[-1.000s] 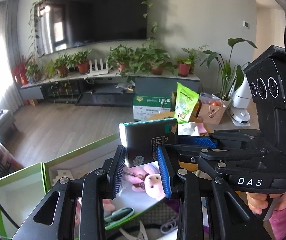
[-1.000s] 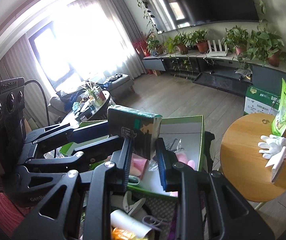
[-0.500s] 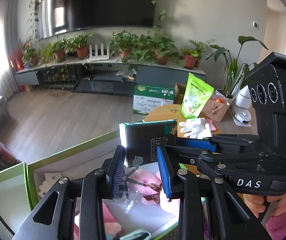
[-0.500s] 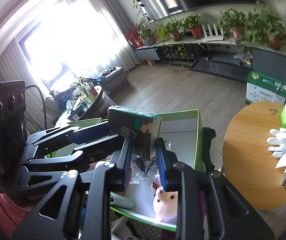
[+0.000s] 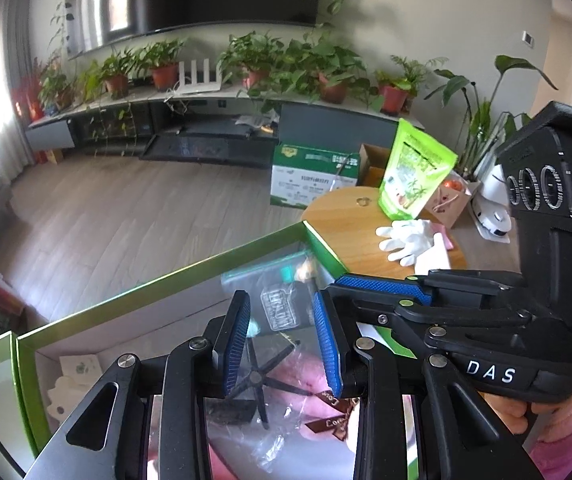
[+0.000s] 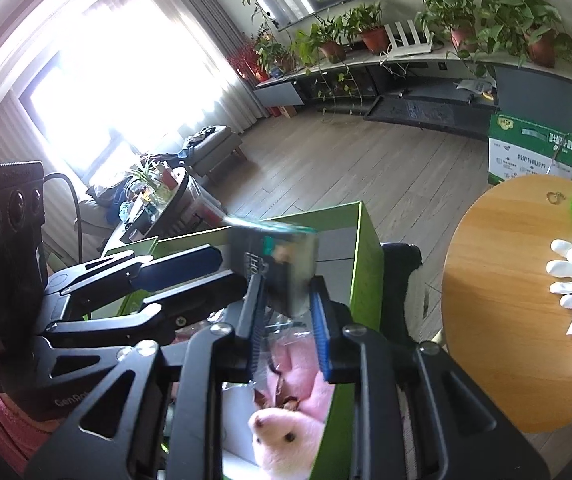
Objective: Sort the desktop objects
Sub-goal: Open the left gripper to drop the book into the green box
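Your left gripper (image 5: pixel 282 340) is spread wide with nothing between its pads. Your right gripper (image 6: pixel 287 328) is also parted, its grip let go. The dark packet (image 6: pixel 276 264) is motion-blurred just beyond both sets of fingertips, over the green box (image 5: pixel 190 270); you cannot tell whether anything touches it. Below, the pink plush toy (image 6: pixel 286 432) lies half hidden under a clear bag (image 5: pixel 286 412). Farther off, white gloves (image 5: pixel 407 238) lie on the round counter (image 5: pixel 349 224).
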Motion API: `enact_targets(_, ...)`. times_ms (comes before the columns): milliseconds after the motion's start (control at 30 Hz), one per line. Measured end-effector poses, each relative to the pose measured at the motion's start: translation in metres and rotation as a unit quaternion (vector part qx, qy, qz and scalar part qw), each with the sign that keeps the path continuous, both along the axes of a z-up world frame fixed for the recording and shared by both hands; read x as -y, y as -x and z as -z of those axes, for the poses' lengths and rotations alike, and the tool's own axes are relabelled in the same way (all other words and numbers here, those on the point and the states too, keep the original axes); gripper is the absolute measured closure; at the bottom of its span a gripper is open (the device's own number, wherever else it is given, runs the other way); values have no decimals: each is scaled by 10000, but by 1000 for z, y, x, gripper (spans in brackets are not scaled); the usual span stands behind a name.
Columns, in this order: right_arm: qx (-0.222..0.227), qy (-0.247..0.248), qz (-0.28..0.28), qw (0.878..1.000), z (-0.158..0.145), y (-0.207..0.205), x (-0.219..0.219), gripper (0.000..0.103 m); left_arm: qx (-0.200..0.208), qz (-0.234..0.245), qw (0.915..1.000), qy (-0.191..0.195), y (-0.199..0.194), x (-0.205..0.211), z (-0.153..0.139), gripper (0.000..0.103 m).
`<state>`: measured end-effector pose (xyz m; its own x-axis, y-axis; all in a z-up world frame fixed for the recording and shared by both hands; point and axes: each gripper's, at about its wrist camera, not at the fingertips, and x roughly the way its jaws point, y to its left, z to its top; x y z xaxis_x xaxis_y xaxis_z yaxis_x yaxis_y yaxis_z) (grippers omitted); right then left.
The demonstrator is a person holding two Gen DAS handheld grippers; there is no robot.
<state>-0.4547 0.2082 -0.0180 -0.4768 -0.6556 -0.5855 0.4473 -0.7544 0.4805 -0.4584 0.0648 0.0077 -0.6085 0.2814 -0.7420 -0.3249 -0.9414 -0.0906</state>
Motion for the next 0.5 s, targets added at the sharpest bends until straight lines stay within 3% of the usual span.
enact_targets(100,-121,-221,109,9996,2,1,6,87,34,-100,9999,56,3,1,5,70)
enact_targets(500,-147,-229,142,9995,-6,-18,2,87,-34,12,9999,142,-12,0,-6,70)
